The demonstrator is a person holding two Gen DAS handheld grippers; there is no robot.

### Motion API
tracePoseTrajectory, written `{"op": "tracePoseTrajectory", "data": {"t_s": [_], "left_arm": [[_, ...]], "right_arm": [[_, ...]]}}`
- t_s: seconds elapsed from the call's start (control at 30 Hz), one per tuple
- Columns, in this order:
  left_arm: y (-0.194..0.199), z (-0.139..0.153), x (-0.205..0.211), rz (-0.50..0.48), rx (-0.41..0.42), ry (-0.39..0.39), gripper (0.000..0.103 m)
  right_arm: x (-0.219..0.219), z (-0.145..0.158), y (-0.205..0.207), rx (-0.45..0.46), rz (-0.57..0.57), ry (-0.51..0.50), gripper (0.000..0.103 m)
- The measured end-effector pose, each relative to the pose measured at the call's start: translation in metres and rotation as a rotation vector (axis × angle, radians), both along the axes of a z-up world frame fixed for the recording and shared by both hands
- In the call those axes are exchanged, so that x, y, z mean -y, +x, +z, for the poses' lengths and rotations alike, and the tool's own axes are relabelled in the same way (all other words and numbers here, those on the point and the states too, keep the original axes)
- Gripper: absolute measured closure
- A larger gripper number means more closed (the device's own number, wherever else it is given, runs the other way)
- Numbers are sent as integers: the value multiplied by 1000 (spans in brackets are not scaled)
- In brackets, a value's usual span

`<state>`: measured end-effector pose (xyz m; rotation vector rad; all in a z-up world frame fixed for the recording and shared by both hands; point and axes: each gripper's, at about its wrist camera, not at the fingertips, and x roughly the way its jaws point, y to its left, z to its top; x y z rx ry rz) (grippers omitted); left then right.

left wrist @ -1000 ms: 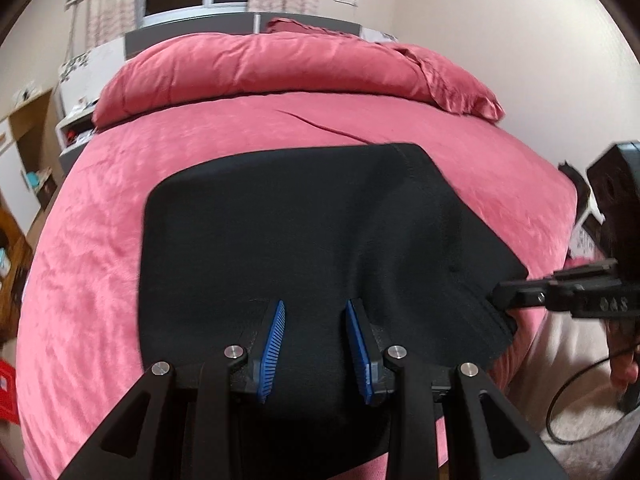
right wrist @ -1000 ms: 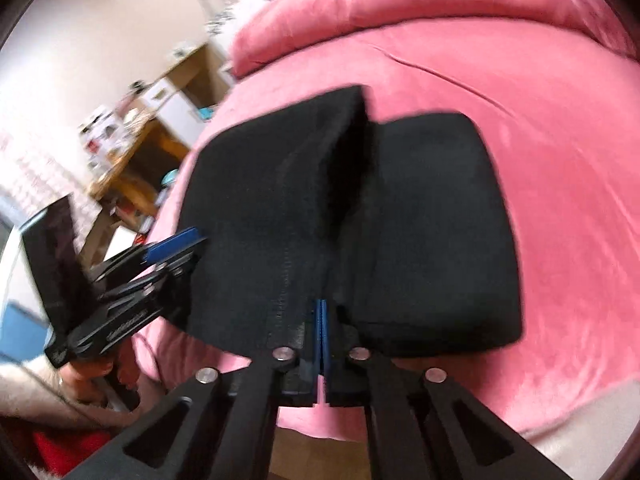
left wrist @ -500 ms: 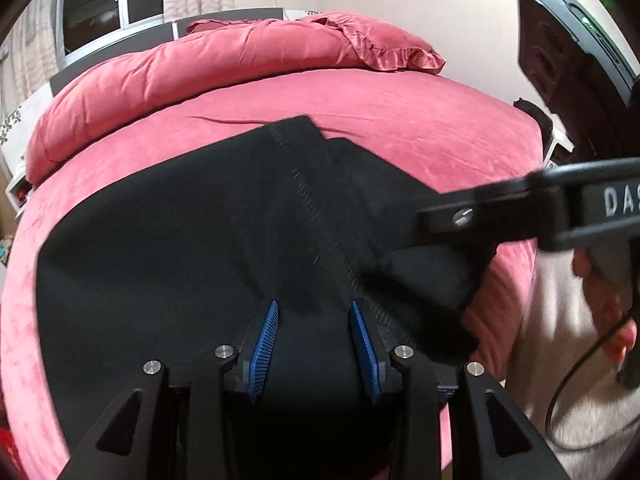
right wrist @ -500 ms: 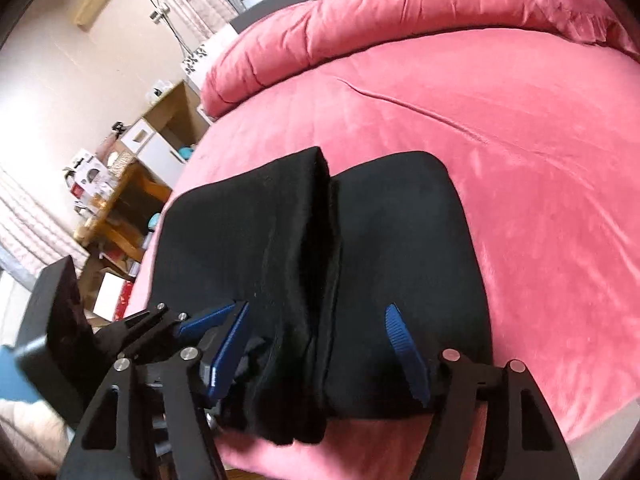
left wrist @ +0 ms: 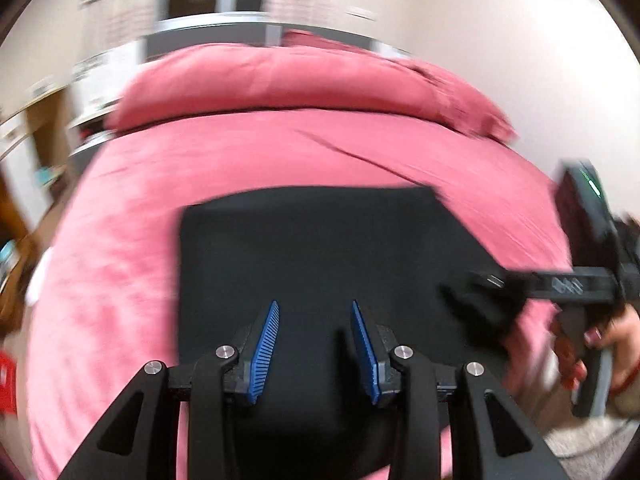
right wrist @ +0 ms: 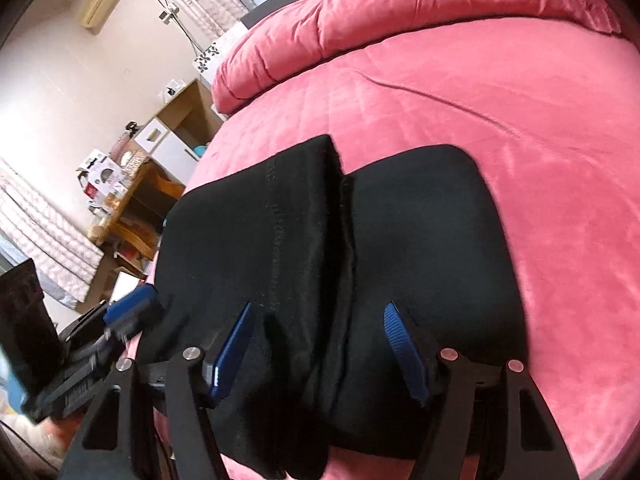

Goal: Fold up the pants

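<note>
Nearest, the right tool (right wrist: 318,344) now stands wide, empty, over the pants (right wrist: 332,280), having let go the edge it pinched a second ago. The left tool (left wrist: 314,336) remains moderately open, holding nothing. The pants lie as a black rectangle on the pink bed (right wrist: 520,128); though blurred, the fold looks finished.

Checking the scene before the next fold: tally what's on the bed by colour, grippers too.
Black pants: 1
Pink duvet roll: 1
Pink pillow: 1
Black grippers, blue pads: 2, left gripper, right gripper
Total: 5
</note>
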<state>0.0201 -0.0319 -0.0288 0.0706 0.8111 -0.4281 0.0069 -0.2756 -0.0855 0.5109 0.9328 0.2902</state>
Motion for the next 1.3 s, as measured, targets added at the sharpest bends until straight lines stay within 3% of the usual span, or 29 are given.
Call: {"op": "tracePoseTrajectory", "data": {"t_s": [0.13, 0.2, 0.27, 0.37, 0.47, 0.6, 0.7, 0.87, 1.1, 1.2, 1.3], "left_arm": [[9, -6, -47, 213, 4, 0, 62], [14, -17, -65, 265, -67, -33, 62], [16, -27, -70, 276, -124, -44, 62], [3, -27, -55, 218, -100, -17, 61], [-7, -16, -24, 97, -32, 19, 61], [-16, 0, 17, -46, 9, 42, 61], [-21, 8, 47, -153, 23, 44, 61], [-17, -12, 89, -248, -60, 106, 61], [-20, -30, 118, -285, -30, 228, 58], [-26, -29, 113, -282, -29, 212, 58], [-31, -20, 98, -264, -44, 165, 58]], "right_arm": [[-15, -5, 6, 8, 36, -14, 34], [-27, -6, 7, 18, 54, -28, 42], [-40, -7, 10, 3, 88, -18, 86], [-44, 6, 8, 37, 96, 21, 88], [-41, 37, 1, 107, 94, 28, 88], [-23, 79, -10, 182, 78, 37, 89], [-1, 90, -12, 184, 42, 14, 89], [30, 55, -2, 59, -13, -55, 89], [42, 1, 10, -44, -110, -76, 87], [41, -2, 8, -49, -160, -50, 86], [44, 8, 1, -76, -172, -41, 75]]}}
